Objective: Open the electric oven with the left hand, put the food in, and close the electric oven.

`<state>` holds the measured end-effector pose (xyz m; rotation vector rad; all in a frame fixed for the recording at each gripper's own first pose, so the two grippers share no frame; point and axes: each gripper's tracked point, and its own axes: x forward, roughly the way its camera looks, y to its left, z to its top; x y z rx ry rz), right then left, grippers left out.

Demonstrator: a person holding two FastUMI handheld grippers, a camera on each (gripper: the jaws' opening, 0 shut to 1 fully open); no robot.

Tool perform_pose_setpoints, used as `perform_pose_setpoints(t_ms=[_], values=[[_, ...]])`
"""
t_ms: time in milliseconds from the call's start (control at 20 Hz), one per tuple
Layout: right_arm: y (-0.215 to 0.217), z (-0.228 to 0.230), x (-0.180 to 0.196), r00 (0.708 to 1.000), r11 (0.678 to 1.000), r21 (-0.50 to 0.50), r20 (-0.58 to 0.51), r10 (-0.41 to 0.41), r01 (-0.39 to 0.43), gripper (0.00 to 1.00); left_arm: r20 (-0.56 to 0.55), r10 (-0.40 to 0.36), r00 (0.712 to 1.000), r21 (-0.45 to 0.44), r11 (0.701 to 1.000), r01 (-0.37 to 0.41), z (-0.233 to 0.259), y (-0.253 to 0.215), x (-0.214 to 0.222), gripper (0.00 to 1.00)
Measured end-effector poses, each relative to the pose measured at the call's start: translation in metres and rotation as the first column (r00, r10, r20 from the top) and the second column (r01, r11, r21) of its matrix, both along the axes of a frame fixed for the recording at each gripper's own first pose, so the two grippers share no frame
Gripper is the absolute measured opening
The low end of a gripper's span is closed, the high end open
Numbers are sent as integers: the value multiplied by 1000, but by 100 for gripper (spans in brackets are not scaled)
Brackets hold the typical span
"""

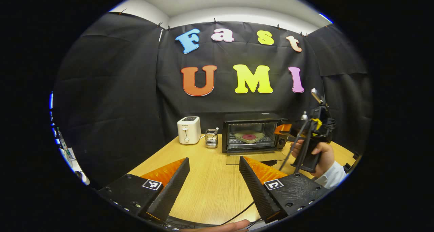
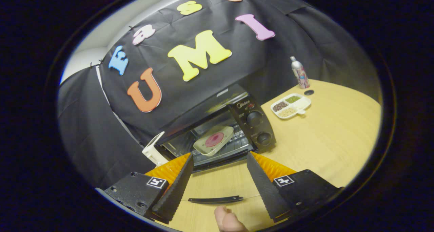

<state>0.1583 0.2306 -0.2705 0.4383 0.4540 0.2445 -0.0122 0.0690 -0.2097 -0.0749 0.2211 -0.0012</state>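
Oven: door down, food inside. Door handle runs crosswise, straight ahead of left gripper, jaws wide, empty. Right gripper nearer, also wide, empty.

On the bench the electric oven stands at the back against the booth wall, its door lying flat in front of it. A plate of food sits on the rack inside. Left of the oven comes a wire utensil holder, then a toaster. In the right gripper view, a divided tray lies to the oven's right, with a bottle behind it.
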Motion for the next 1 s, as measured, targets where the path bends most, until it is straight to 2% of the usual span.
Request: perform_pose_setpoints(t_ms=[100,250,400,600,650,700,750,800,850,900,1000], values=[[-19,27,-17,995,997,-70,96,20,-14,94,-10,-20,1000,-5,1000,20,-3,-9,7,94],[-48,61,-35,975,989,-144,223,20,13,94,-36,-30,999,27,999,31,-9,-17,23,93],[-69,88,-57,955,984,-176,295,46,7,94,-47,-60,997,34,998,62,-14,-37,44,94],[-113,116,-80,926,959,-270,376,27,82,94,-102,-112,988,-26,994,110,-44,-75,74,94],[-122,123,-86,915,956,-275,403,18,102,94,-122,-129,984,-40,991,125,-54,-86,80,94],[-131,130,-91,904,954,-274,427,7,122,100,-145,-146,979,-51,989,140,-65,-97,84,94],[-139,134,-96,896,952,-273,443,-1,136,94,-172,-160,972,-51,987,154,-77,-107,88,94],[-146,139,-100,891,952,-267,453,-11,147,94,-200,-171,965,-45,985,165,-90,-116,92,94],[-151,144,-104,887,952,-264,462,-13,152,99,-217,-174,961,-38,985,170,-100,-123,96,94],[-157,146,-108,882,952,-261,471,-19,160,94,-232,-177,956,-31,984,175,-109,-129,101,94],[-168,154,-113,868,952,-252,496,-29,176,94,-271,-193,943,-19,981,195,-130,-143,106,94]])
